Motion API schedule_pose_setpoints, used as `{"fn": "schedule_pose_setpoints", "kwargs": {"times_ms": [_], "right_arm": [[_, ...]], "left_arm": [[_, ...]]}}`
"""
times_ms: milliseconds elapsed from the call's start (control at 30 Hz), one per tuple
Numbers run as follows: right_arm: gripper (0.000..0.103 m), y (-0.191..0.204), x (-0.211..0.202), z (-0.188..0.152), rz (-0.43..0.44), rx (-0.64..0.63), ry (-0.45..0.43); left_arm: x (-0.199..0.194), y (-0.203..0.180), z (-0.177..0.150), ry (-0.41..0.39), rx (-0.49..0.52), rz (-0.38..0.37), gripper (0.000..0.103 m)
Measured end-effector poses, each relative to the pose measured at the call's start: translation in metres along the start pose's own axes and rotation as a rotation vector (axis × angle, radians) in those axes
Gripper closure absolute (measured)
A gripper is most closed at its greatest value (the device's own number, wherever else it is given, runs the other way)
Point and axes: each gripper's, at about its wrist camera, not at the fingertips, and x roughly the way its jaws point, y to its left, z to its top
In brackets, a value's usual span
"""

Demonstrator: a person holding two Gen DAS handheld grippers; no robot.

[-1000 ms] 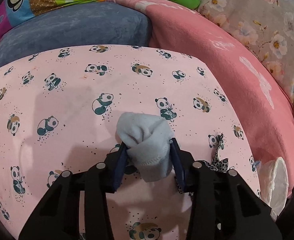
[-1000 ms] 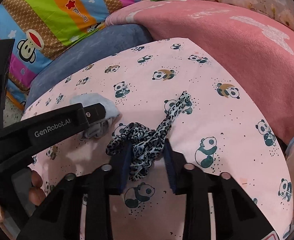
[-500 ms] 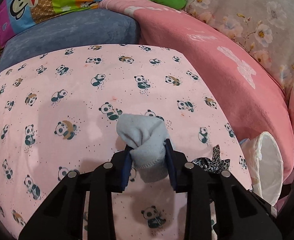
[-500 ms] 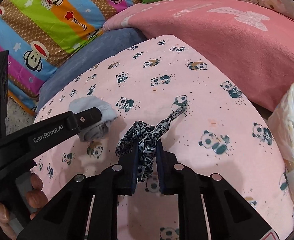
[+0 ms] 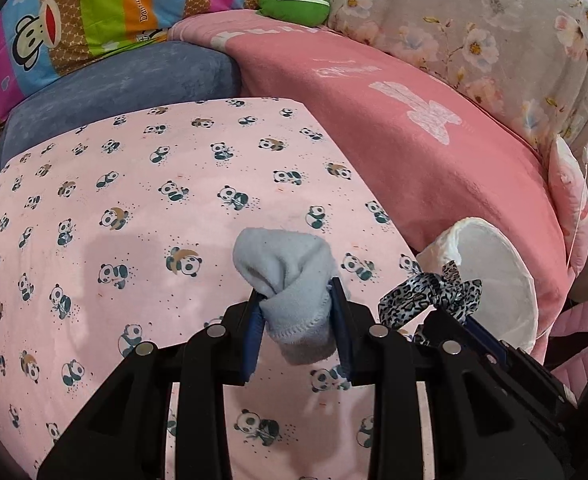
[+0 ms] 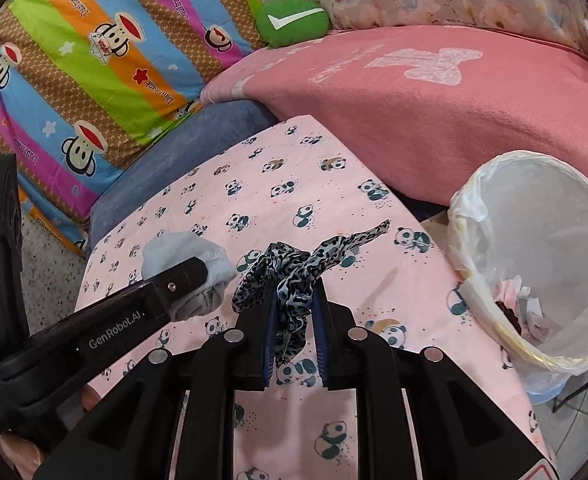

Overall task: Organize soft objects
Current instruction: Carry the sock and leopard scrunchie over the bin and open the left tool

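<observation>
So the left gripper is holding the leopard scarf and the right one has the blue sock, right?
No, they are swapped. The left gripper is shut on the light blue sock, as the left wrist view shows. The right gripper is shut on the leopard-print scarf, as the right wrist view shows. Both are held above the pink panda sheet.

"GenRobot.AI" is printed in pale letters on the side of the left claw (image 6: 182, 280), as seen from the right wrist. A white check mark is shown on the green cushion (image 6: 292, 21). Small script on the striped monkey-print blanket (image 6: 106, 60) cannot be read with certainty.
</observation>
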Motion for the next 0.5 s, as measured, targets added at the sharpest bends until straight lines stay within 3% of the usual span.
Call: {"fn": "schedule_pose_setpoints", "kwargs": {"times_ms": [500], "right_arm": [[0.086, -0.063, -0.065, 0.0, -0.045, 0.088, -0.093]], "left_arm": [[-0.012, -0.068, -0.02, -0.003, 0.115, -0.038, 0.073]]}}
